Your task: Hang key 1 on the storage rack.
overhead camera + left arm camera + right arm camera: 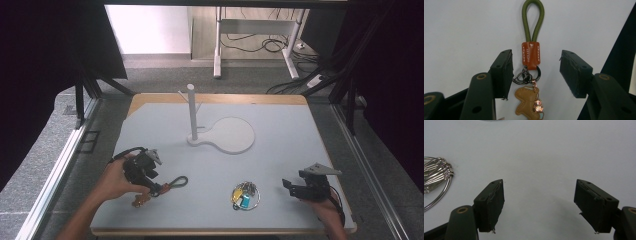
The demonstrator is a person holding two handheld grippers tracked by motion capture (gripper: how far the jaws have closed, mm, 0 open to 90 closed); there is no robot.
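Left gripper (535, 75) straddles the green-looped keychain (532, 52) lying on the bench (280, 150), jaws parted and not yet pinching it. Right gripper (539, 205) hangs wide, empty. Beyond, the white stand (192, 112) waits bare: hanging looks undone.

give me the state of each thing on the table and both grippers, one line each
left gripper: open, jaws either side of the keychain, pads not on it
right gripper: open, nothing between the jaws
green-loop keychain: lying flat on the table, not gripped
key ring: lying flat, untouched
white stand: upright, nothing hung on its post
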